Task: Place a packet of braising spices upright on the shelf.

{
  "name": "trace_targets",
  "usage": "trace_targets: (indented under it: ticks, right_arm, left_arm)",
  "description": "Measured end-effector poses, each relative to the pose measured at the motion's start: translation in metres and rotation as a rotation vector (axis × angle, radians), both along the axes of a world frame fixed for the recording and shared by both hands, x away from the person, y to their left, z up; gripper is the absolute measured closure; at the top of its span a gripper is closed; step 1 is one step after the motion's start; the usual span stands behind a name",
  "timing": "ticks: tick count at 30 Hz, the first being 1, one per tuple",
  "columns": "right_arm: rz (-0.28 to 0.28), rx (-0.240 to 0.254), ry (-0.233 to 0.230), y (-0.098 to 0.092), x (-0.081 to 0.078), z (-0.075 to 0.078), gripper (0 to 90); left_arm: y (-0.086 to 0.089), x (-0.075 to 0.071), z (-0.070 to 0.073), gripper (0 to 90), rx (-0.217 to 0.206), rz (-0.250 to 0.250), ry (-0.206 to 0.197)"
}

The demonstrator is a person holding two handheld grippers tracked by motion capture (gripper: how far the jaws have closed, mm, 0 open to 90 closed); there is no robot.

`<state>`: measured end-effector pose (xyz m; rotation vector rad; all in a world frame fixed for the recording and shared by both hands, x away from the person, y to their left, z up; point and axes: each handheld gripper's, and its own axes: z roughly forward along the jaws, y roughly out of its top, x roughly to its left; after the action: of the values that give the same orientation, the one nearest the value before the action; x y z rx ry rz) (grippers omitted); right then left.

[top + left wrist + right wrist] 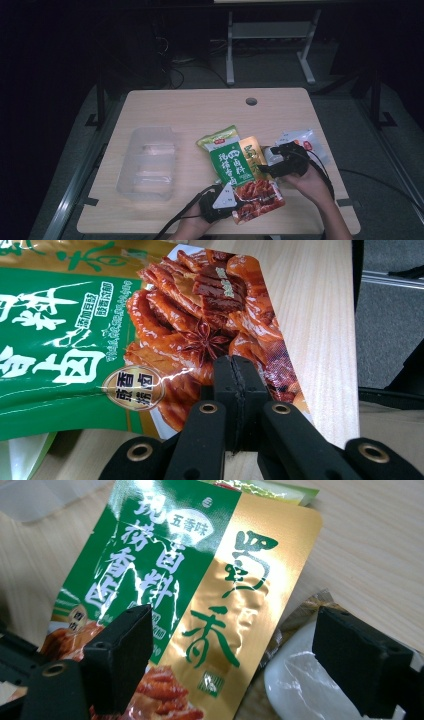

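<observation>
A big sauce-mix packet [244, 172], green and gold with red braised meat printed at its lower end, lies tilted near the table's front. My left gripper [234, 202] is at its lower left corner. In the left gripper view the jaws [234, 377] are pressed together over the packet's [190, 330] bottom edge, shut on it. My right gripper [268, 167] hovers at the packet's right edge. In the right gripper view its gripper [232, 630] is open wide, with the gold half of the packet [210, 595] between and below the jaws, and nothing pinched.
A second green packet [218, 136] pokes out from behind the big one. A white pouch [301, 140] lies to the right, its glossy corner [295, 685] under the right jaw. A clear plastic tray [147, 162] stands at the left of the wooden table [200, 107].
</observation>
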<state>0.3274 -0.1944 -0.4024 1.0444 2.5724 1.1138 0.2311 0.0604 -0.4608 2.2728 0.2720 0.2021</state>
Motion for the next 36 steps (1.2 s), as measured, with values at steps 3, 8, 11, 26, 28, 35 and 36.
trace_targets:
  ticks: [3, 8, 11, 26, 28, 35, 36]
  right_arm:
    - [-0.012, -0.021, 0.034, 0.004, 0.009, -0.005, 16.2]
    - [-0.023, -0.04, 0.101, 0.011, 0.022, -0.015, 21.0]
    - [-0.027, -0.049, 0.131, 0.012, 0.026, -0.019, 21.2]
    - [0.084, 0.042, 0.196, 0.003, 0.023, -0.015, 55.4]
    - [0.097, 0.041, 0.202, 0.003, 0.024, -0.015, 57.0]
    - [0.091, 0.047, 0.29, 0.004, 0.035, -0.027, 60.4]
    - [0.101, 0.041, 0.301, 0.004, 0.035, -0.028, 60.9]
  left_arm:
    - [0.0, 0.002, -0.001, 90.0, 0.0, 0.002, 0.003]
    - [0.0, 0.002, -0.002, 90.0, 0.008, 0.005, 0.007]
    - [0.0, 0.002, -0.002, 90.0, 0.008, 0.003, 0.002]
    - [-0.001, 0.003, -0.004, 90.0, 0.024, 0.006, 0.0]
    - [-0.001, 0.004, -0.004, 90.0, 0.034, 0.0, -0.005]
    - [-0.003, 0.005, -0.005, 90.0, 0.025, 0.007, -0.005]
    - [-0.003, 0.005, -0.005, 90.0, 0.024, 0.009, -0.001]
